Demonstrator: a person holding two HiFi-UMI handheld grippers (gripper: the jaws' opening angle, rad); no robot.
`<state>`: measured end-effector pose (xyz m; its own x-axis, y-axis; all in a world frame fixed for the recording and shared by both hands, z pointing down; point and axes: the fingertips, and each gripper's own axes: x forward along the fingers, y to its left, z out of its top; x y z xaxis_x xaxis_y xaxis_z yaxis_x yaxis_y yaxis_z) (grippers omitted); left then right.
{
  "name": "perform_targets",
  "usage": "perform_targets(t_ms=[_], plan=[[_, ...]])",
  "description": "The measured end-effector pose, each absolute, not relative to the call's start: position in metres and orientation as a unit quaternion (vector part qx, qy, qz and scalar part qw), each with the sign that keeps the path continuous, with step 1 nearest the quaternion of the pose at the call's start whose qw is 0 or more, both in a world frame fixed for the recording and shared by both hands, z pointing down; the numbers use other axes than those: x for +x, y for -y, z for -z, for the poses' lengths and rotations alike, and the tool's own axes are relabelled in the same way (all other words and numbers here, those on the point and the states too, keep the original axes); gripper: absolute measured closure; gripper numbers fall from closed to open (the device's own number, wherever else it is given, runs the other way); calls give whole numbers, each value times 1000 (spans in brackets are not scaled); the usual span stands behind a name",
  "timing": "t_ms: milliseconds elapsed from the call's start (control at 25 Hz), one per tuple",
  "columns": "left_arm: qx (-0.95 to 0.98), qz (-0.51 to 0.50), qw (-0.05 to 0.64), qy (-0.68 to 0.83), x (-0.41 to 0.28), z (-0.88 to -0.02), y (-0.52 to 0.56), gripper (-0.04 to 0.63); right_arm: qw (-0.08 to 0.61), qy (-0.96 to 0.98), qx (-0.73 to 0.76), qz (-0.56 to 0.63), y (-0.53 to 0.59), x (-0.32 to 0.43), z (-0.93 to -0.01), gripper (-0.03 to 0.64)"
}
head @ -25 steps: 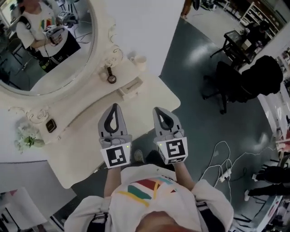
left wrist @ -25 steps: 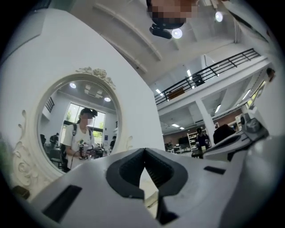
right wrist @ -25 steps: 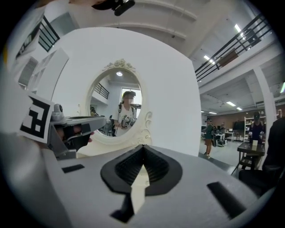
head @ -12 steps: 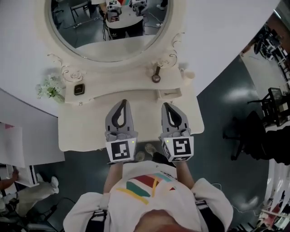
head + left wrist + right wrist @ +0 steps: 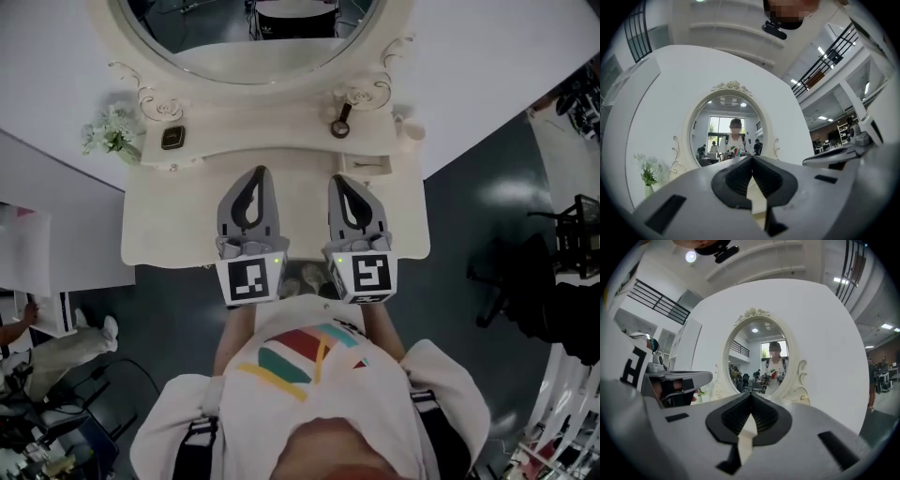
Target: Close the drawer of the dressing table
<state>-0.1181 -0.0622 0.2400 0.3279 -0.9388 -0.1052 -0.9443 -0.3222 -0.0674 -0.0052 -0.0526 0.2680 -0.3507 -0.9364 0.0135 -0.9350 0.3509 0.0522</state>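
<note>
The white short-sleeved shirt (image 5: 309,412) bears red, yellow and green chest stripes and dark straps (image 5: 190,448); beyond the shirt, the grey left gripper (image 5: 260,174) and right gripper (image 5: 338,180) carry black-and-white marker cubes (image 5: 251,281).

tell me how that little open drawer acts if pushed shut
The drawer looks small and shallow, so it probably slides with a light push. Wider than it sticks out, it may skew under an off-centre push. The dressing table looks broad and likely stays put.
</note>
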Motion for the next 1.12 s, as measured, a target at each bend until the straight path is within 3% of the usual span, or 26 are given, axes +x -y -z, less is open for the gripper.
perform_targets(t_ms=[400,480,560,1120], plan=[[-811,-7,48,-583,-110,-254,73,589,24,827,562,-25,68,14,-294,617],[-812,-2,45,-583,-108,-260,76,589,24,829,557,-41,71,20,-307,559],[-812,5,42,-582,-105,-266,77,589,36,825,562,-52,76,31,-321,525],[-814,42,42,-578,-84,-291,87,589,143,770,613,-106,98,114,-447,515]])
